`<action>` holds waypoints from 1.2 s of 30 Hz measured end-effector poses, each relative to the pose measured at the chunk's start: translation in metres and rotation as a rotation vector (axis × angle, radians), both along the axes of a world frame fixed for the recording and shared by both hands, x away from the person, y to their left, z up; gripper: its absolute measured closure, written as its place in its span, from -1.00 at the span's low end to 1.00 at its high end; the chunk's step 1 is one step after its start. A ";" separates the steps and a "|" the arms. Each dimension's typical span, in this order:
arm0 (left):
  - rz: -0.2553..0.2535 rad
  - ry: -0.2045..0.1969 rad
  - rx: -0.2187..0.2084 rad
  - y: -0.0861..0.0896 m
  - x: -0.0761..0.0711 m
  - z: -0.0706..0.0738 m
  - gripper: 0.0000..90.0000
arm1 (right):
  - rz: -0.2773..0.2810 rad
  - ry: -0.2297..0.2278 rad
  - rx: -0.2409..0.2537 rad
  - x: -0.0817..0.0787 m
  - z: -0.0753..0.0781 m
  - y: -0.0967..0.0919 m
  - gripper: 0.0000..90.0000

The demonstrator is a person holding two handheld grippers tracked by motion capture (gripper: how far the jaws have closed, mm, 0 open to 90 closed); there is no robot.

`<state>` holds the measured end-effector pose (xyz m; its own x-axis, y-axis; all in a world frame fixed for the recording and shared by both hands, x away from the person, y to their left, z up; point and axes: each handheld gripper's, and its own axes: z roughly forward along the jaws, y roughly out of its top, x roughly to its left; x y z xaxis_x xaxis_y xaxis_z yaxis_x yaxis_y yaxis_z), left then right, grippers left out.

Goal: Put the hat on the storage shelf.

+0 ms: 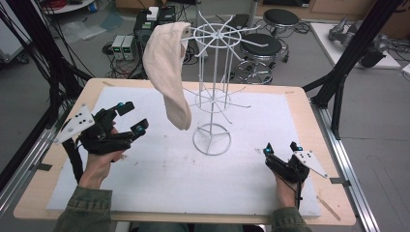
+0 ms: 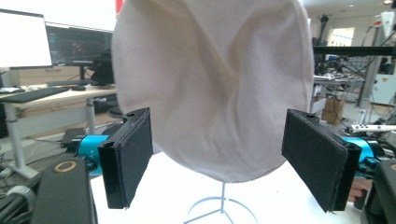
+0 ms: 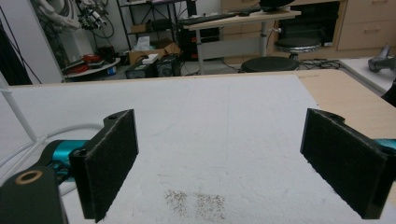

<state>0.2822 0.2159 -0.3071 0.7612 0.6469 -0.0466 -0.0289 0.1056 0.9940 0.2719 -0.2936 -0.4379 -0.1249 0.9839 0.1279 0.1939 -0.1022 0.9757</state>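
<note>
Olive-green sleeves and two bare hands are entering from the near edge of the high view, each hand wrapped around a black two-jaw gripper over a pale wooden desk [image 1: 309, 104] that is covered by a white foam sheet [image 1: 159, 174]. At the left, the left gripper [image 1: 129, 117] is being held with its jaws spread wide and nothing between the pads, aimed toward a cream-coloured soft fabric cap [image 1: 168, 72] that is hanging near it but apart from it. In the left gripper view the same cap [image 2: 212, 88] is being framed between the two black felt-faced pads [image 2: 133, 156], its rounded lower edge sagging just beyond them, untouched. The cap is being carried by one spoke of the top ring of a white wire display stand [image 1: 212, 87], so it is drooping freely above the sheet beside the stand's central pole, clear of the desk surface. The round wire base of the stand is resting on the sheet near the middle of the desk.

At the right, the right gripper [image 1: 281, 149] is being rested low on the sheet, well apart from the stand, its jaws likewise released and empty; in the right gripper view its pads [image 3: 112, 161] are being shown open over bare white foam. By this reading, the wide opening of the left gripper is being kept to take the hanging cloth, while the right hand is being kept back out of the way.
</note>
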 end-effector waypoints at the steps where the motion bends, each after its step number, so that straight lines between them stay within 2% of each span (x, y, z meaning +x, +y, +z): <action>1: -0.003 0.002 0.000 0.001 0.000 -0.002 -0.45 | -0.001 0.001 0.003 0.000 0.000 0.000 -0.77; 10: 0.050 0.020 0.006 0.012 -0.008 -0.016 -0.46 | -0.002 0.002 0.008 -0.001 0.000 -0.001 -0.77; 16: 0.107 0.045 0.009 0.023 -0.011 -0.032 -0.47 | -0.001 -0.004 0.006 -0.001 -0.001 -0.002 -0.77; 22: 0.165 0.065 -0.008 0.032 -0.015 -0.045 -0.48 | -0.001 0.000 0.010 -0.003 0.000 -0.001 -0.77; 29: 0.218 0.099 0.007 0.039 -0.024 -0.063 -0.46 | -0.006 -0.003 0.020 -0.004 0.000 -0.004 -0.77; 31: 0.244 0.105 0.009 0.042 -0.025 -0.070 -0.44 | -0.004 0.000 0.022 -0.005 0.000 -0.004 -0.77; 32: 0.253 0.114 -0.003 0.043 -0.025 -0.073 -0.44 | -0.005 0.001 0.026 -0.005 0.000 -0.003 -0.77; 36: 0.332 0.136 0.009 0.049 -0.023 -0.084 -0.44 | -0.011 -0.005 0.033 -0.008 0.001 -0.005 -0.77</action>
